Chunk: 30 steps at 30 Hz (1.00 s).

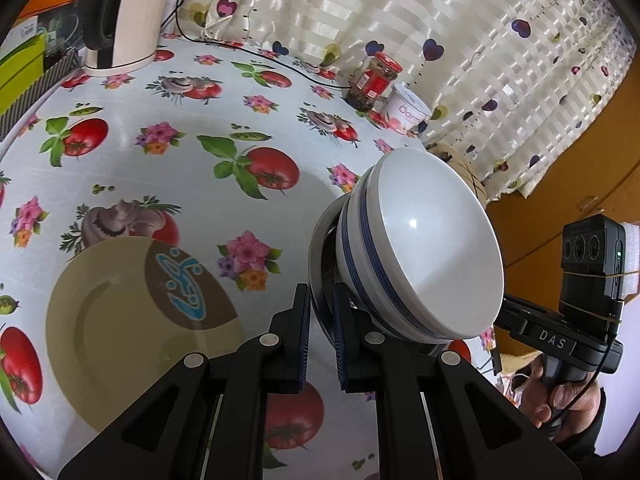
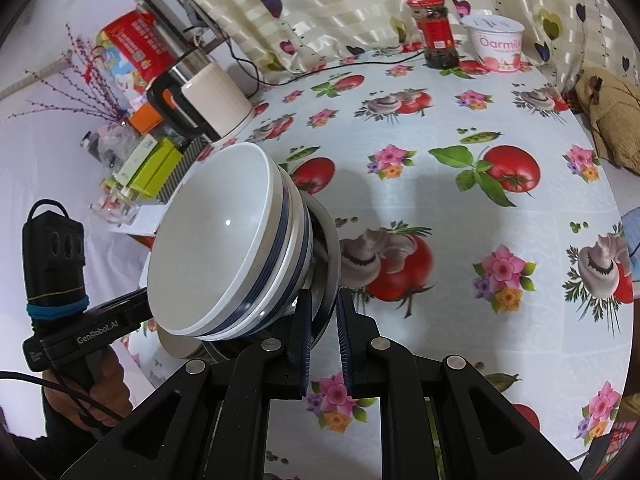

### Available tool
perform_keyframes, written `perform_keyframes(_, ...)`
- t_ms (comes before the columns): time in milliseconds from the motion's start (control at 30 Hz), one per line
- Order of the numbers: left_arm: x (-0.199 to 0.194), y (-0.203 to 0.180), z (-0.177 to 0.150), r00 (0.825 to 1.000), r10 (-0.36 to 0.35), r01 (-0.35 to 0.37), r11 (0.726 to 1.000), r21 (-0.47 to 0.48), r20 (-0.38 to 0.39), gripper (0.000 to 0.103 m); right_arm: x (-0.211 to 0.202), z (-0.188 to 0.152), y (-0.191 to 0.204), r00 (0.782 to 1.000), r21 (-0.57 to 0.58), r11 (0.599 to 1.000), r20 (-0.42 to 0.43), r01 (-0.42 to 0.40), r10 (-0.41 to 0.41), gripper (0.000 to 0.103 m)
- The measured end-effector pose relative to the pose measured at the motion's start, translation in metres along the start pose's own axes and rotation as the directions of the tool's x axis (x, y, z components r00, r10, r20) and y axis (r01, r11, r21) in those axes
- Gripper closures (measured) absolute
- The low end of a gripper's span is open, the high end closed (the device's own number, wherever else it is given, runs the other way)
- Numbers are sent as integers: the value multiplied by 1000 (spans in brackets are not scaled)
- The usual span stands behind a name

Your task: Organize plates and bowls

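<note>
A table covered with a white oilcloth printed with tomatoes, mushrooms and flowers [image 2: 440, 200] stands against a cream curtain dotted with hearts [image 1: 400, 12]. Along its far edge stand a red-lidded glass jar of dark preserve [image 2: 436, 32], a white yoghurt tub [image 2: 498, 46] and a cream electric kettle [image 2: 208, 100]. An empty olive-yellow plate with a blue fish motif [image 1: 132, 320] lies near the table's front edge. The left gripper [image 1: 322, 336] and right gripper [image 2: 322, 340] both clamp the rim of a steel dish [image 2: 330, 256] carrying nested white blue-banded bowls [image 1: 420, 248], held tilted above the table.

Floral tablecloth (tomatoes, mushrooms) [image 1: 168, 92], tan plate [image 1: 120, 332], kettle [image 1: 132, 16], jar [image 1: 372, 80], yogurt tub [image 1: 406, 110]
</note>
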State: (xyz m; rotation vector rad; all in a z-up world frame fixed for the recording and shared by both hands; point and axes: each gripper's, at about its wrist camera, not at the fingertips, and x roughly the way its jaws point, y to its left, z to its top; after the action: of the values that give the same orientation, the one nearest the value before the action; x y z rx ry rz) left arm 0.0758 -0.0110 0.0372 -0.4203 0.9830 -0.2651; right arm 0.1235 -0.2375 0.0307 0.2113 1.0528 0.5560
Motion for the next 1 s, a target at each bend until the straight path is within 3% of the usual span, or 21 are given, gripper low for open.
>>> perform_keyframes(1000, -49, 52, -13, 993, 100, -94, 991, -90, 61, 92, 38, 7, 63, 996, -101, 993, -70, -68, 61, 90)
